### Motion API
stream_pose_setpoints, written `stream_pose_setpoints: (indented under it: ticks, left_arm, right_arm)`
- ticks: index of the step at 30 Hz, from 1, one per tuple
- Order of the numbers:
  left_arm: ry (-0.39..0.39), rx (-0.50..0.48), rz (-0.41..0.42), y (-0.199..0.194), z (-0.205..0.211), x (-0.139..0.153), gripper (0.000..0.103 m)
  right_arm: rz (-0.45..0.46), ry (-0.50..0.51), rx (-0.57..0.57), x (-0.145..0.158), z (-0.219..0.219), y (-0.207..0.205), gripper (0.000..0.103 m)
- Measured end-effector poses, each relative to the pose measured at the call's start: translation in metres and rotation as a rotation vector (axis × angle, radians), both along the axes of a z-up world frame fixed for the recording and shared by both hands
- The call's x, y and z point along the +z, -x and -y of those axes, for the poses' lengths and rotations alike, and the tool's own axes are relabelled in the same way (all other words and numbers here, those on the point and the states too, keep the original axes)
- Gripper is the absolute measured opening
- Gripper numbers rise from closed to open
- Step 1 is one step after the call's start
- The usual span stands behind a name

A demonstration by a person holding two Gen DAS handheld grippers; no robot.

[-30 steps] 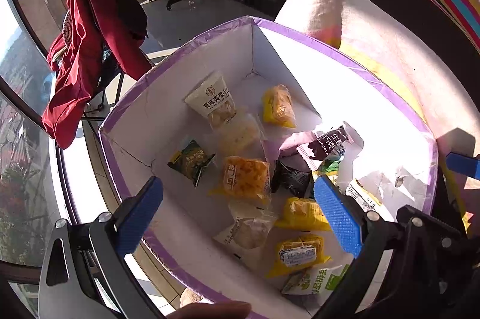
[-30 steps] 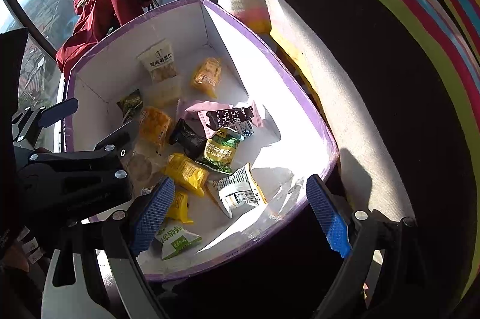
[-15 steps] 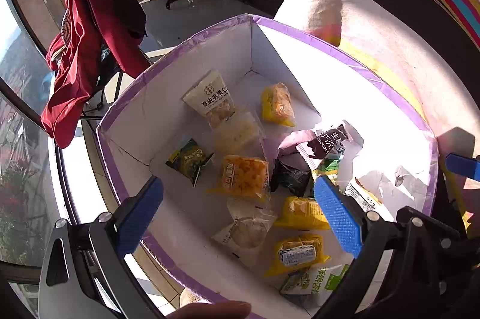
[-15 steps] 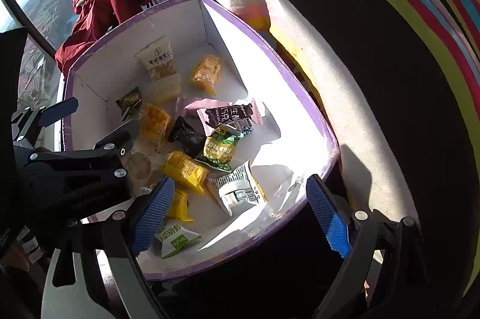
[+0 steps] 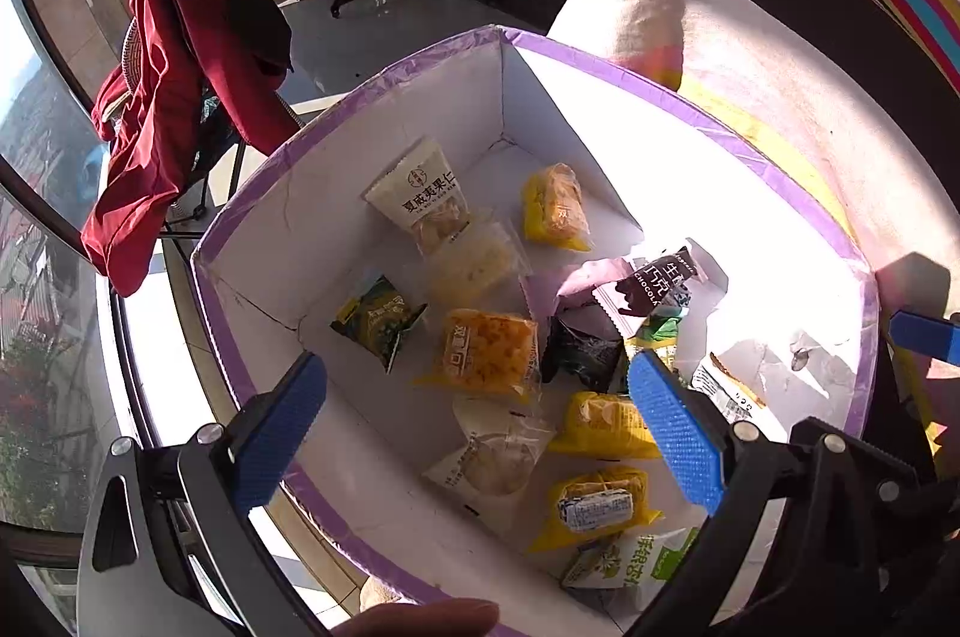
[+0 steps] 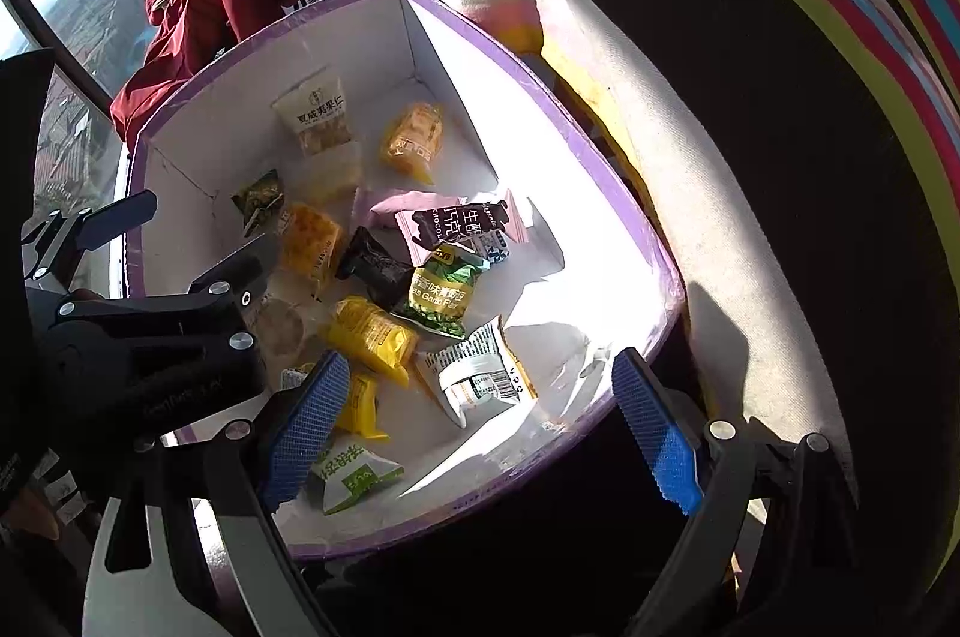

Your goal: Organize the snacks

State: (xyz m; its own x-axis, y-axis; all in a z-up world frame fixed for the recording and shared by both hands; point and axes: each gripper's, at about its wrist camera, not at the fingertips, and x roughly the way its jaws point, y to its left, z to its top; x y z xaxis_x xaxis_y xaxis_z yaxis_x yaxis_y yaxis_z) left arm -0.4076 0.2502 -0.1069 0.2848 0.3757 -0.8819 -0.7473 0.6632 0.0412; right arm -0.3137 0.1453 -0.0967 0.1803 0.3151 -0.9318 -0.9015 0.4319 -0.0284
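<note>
Snacks [image 5: 489, 355]: crinkly foil packets scattered in purple-rimmed white cardboard box [image 5: 690, 106]

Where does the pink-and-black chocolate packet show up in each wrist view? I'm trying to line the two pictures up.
Left wrist: chocolate packet lies right of centre, in sun near the box's right wall.
Right wrist: the same packet lies at mid-frame, above the green garlic-flavour pack.
Shared landmark: the purple-rimmed white box holding all the snacks.
</note>
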Motion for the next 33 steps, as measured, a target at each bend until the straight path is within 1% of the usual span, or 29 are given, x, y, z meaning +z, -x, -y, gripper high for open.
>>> stream_pose_setpoints:
  ticks: [10,20,22,33]
  left_arm:
    - [0.004,0.001,0.002,0.0003,-0.0009,-0.0003,0.101]
    - [0.03,0.009,0.009,0.0023,-0.0041,-0.003,0.101]
    - [0.018,0.008,0.014,0.0028,-0.0027,-0.0022,0.101]
    - [0.033,-0.003,-0.003,-0.0005,-0.0021,-0.0051,0.101]
  right_arm:
    - [-0.003,0.004,-0.001,-0.0016,0.0005,-0.0004,0.087]
    - [-0.005,0.007,-0.002,-0.0027,0.0003,0.0001,0.087]
    - [-0.005,0.007,-0.001,-0.0028,0.0004,0.0003,0.087]
    - [-0.008,0.01,-0.001,-0.0037,0.0008,0.0008,0.087]
